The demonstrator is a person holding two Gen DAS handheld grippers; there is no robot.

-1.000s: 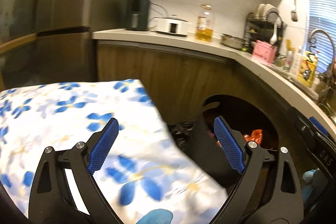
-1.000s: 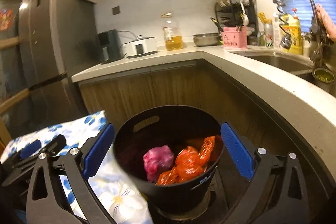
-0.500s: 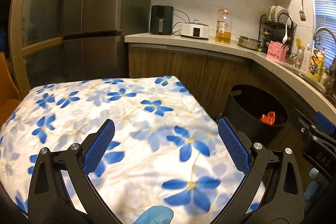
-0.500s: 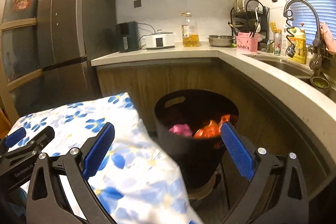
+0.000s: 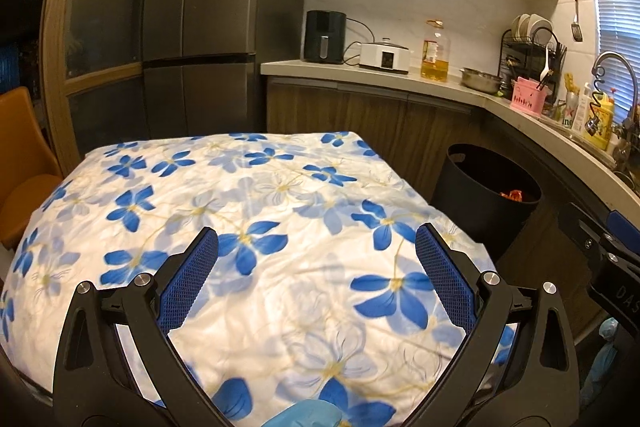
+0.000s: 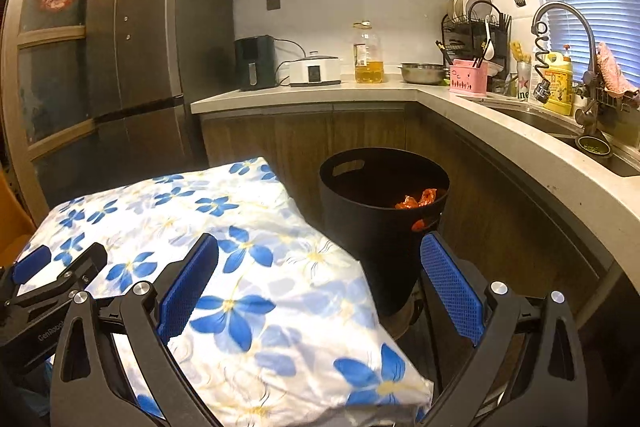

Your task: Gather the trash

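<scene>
A black round trash bin [image 6: 382, 223] stands on the floor by the counter's corner, with orange-red wrappers [image 6: 416, 199] inside; it also shows at the right of the left wrist view [image 5: 484, 203]. My left gripper [image 5: 316, 279] is open and empty above the table with the white cloth with blue flowers [image 5: 240, 227]. My right gripper [image 6: 320, 283] is open and empty, over the table's right edge [image 6: 280, 287], short of the bin. No loose trash shows on the cloth.
A curved counter [image 6: 500, 131] runs behind and right of the bin, with a sink and faucet [image 6: 560, 23], a dish rack [image 6: 476, 23], an oil bottle [image 6: 368, 55] and appliances. A tall fridge [image 5: 200, 39] stands at the left. An orange chair [image 5: 20, 155] is beside the table.
Both grippers have pulled back and up from the bin. The bin has gone from close between the right fingers to farther off, and the table now fills both views.
</scene>
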